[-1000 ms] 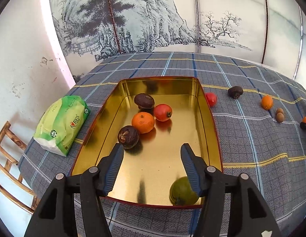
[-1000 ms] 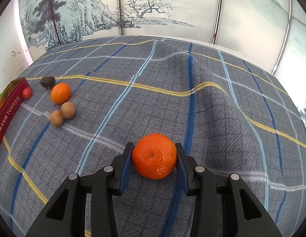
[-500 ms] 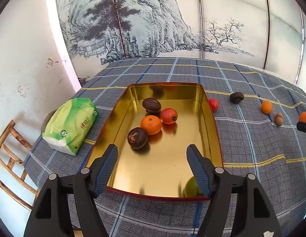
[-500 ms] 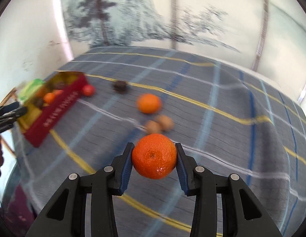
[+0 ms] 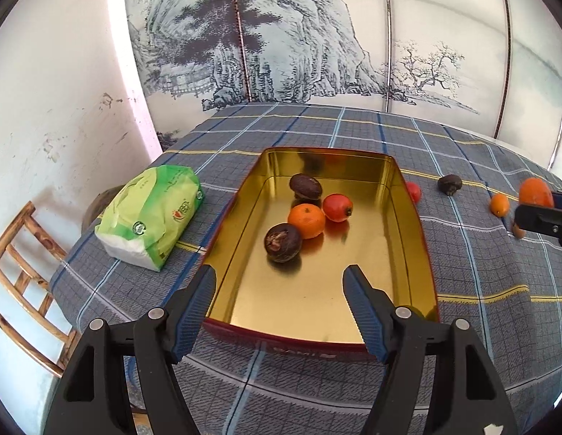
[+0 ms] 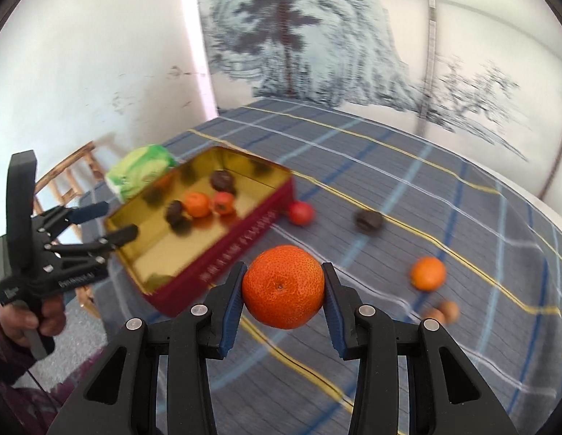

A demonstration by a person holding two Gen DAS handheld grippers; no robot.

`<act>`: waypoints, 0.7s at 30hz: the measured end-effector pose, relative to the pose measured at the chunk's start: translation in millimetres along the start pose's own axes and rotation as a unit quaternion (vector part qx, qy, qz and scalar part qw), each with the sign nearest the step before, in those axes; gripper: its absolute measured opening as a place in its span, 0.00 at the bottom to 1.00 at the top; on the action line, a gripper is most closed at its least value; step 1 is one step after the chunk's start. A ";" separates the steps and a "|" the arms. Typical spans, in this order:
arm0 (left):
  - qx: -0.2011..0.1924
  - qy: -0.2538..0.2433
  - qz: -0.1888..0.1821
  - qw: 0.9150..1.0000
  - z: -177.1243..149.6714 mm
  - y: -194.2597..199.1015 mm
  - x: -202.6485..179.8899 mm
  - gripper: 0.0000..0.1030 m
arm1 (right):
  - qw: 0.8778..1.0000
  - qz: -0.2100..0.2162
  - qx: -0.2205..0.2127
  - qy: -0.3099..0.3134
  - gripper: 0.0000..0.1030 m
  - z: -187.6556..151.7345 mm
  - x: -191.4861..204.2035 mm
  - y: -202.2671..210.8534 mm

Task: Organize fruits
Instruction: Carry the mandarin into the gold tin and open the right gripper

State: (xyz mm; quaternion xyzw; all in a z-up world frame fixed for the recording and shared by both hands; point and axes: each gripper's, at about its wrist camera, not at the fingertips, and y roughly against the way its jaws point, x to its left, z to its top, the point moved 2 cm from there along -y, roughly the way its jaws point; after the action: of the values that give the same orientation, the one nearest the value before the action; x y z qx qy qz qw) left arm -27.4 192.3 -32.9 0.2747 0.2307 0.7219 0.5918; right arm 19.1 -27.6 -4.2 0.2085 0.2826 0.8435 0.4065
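The right claw (image 6: 283, 288) pinches a large round orange tangerine (image 6: 283, 287) between its blue-padded fingers (image 6: 233, 290), holding it in the air above the counter's blue-grey plaid cloth (image 6: 407, 195), beside the long red side of the tin.

The left claw (image 5: 279, 311) is spread wide with nothing between its fingers (image 5: 197, 304), poised just over the near end of the rectangular tin box with a gold inside and red outer walls (image 5: 413, 217). Inside that tin lie a smaller orange tangerine (image 5: 306, 220), a red tomato-like fruit (image 5: 337, 207) touching it, and two dark brown wrinkled fruits, one (image 5: 283, 242) nearer the claw and one (image 5: 305, 187) toward the far end. A green fruit (image 6: 158, 279) shows in the near corner of the tin in the right wrist view.

On the cloth outside the tin rest a red round fruit (image 5: 413, 192) just beside the tin wall, another dark brown fruit (image 5: 450, 184) farther off, a small orange fruit (image 5: 499, 204), and a pair of small tan round fruits (image 6: 442, 312) touching each other. A green and white plastic packet (image 5: 152, 215) lies on the cloth on the tin's other side.
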 end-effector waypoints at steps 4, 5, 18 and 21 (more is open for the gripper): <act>0.002 0.017 0.002 1.000 -3.0 -0.1 9.3 0.67 | 1.000 0.022 0.003 0.018 0.41 13.5 24.5 -14.4; 0.003 0.021 0.002 1.000 -4.1 -0.3 11.7 0.67 | 0.999 0.028 0.004 0.022 0.41 16.4 31.2 -17.9; 0.004 0.029 0.001 1.000 -12.5 1.6 24.0 0.67 | 0.996 0.069 0.035 0.045 0.41 40.0 74.4 -73.5; 0.005 0.025 0.001 1.000 -14.4 1.4 23.7 0.68 | 0.995 0.069 0.049 0.048 0.41 39.9 78.5 -88.7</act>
State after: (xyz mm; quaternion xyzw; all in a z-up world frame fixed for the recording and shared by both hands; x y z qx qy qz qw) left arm -41.6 215.1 -39.7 0.2594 0.2485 0.7283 0.5835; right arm 46.8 92.9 -21.9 0.2066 0.3271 0.8638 0.3226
